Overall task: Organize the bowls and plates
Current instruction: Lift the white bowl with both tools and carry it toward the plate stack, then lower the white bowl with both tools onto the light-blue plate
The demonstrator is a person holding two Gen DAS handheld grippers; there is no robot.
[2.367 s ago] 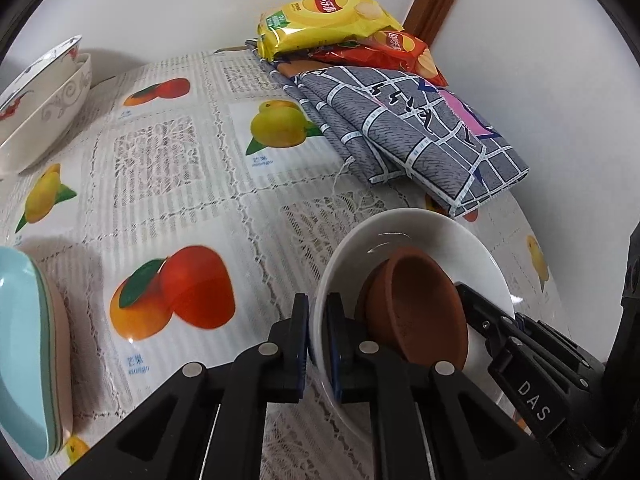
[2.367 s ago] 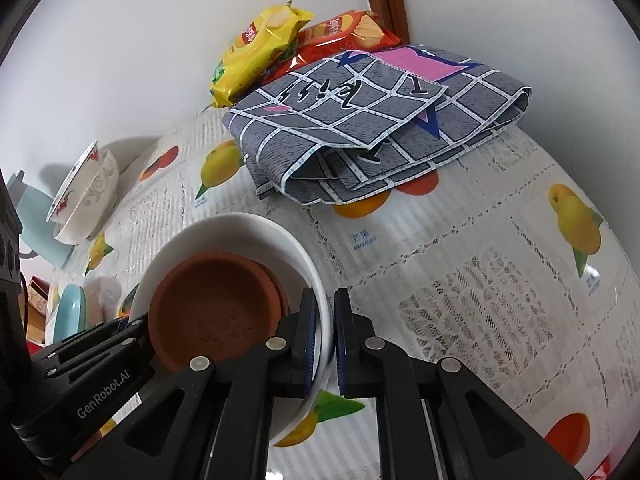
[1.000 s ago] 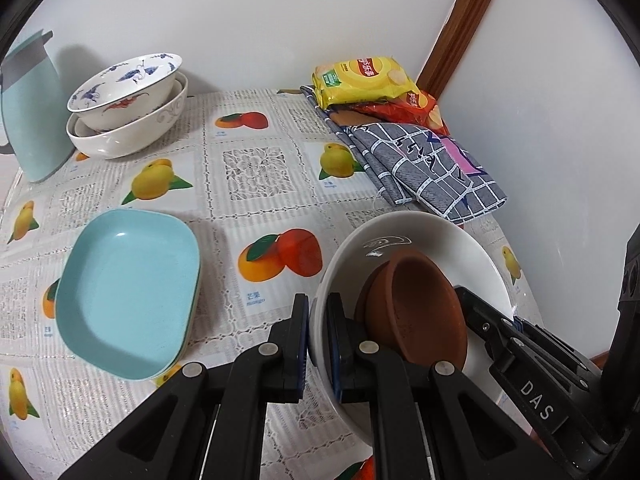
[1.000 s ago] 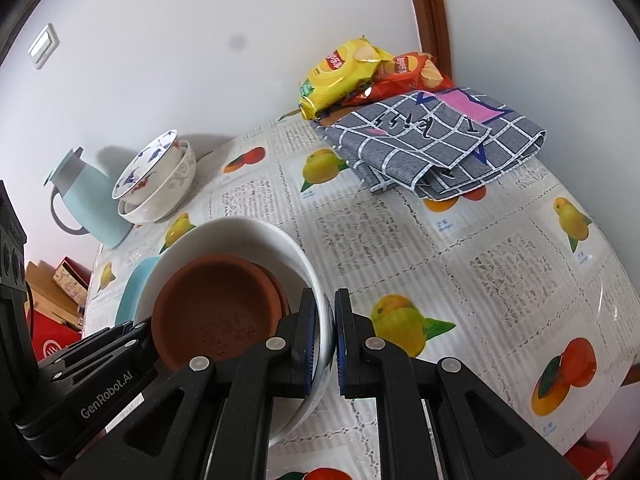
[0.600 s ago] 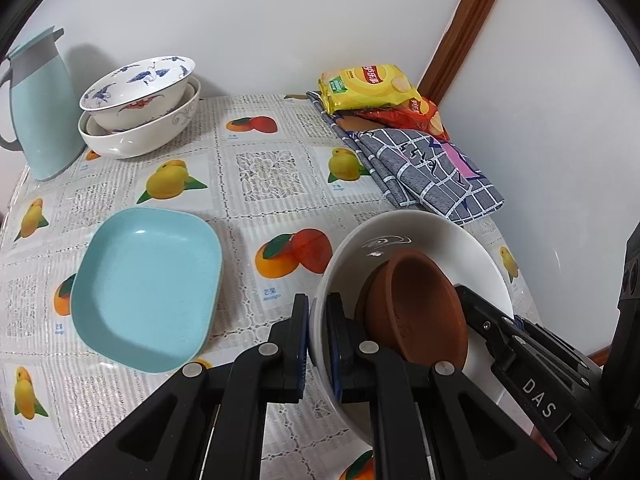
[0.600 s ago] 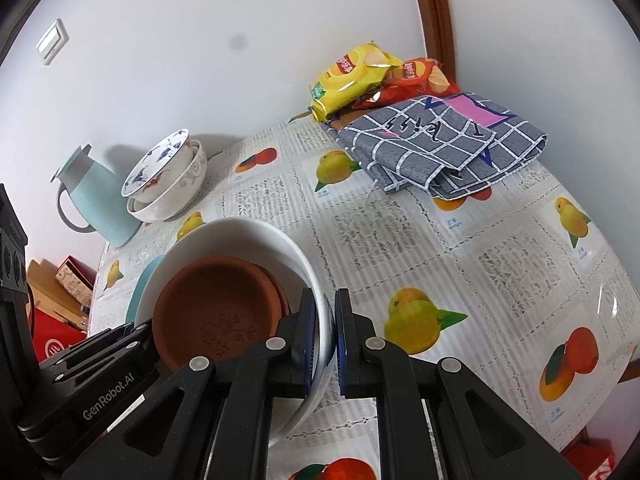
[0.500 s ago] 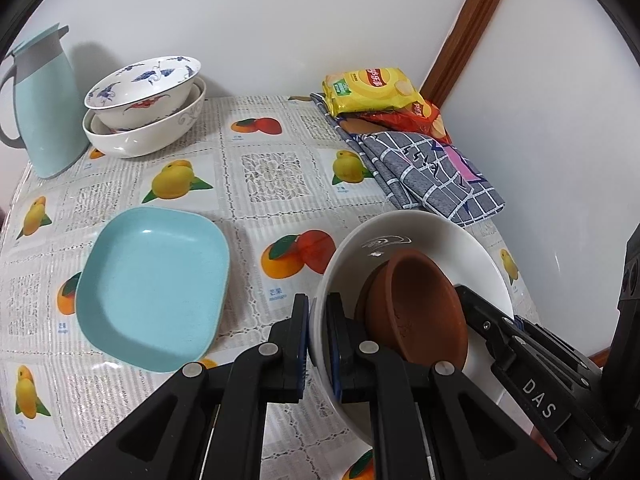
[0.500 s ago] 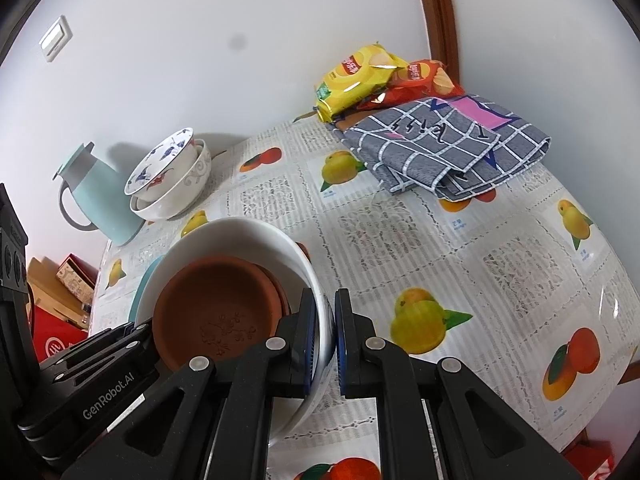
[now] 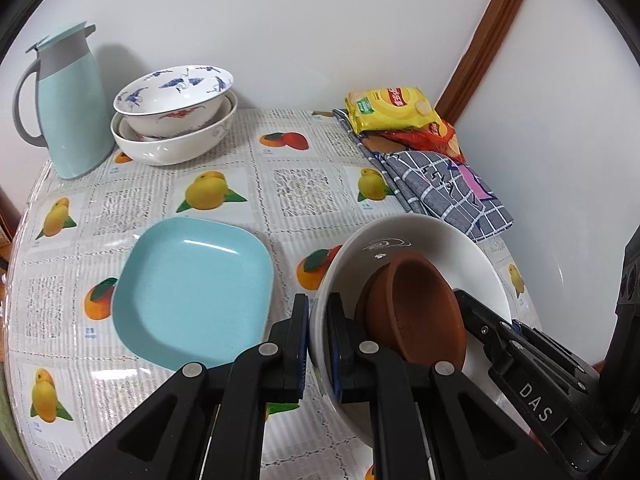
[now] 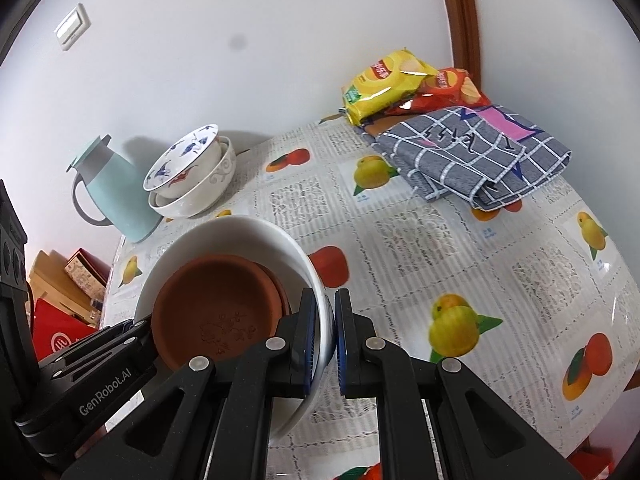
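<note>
A white bowl holds two nested terracotta dishes and hangs above the table. My left gripper is shut on its left rim. My right gripper is shut on its right rim; the terracotta dishes show inside. A light blue square plate lies on the table to the left of the bowl. Two stacked patterned bowls stand at the back left, also in the right wrist view.
A light blue jug stands beside the stacked bowls. Chip bags and a folded grey checked cloth lie at the back right by the wall. The table has a fruit-print cover; boxes sit beyond its left edge.
Both grippers have lifted the white bowl up and back from the cloth and swung left. The blue plate, stacked bowls and jug have come into view.
</note>
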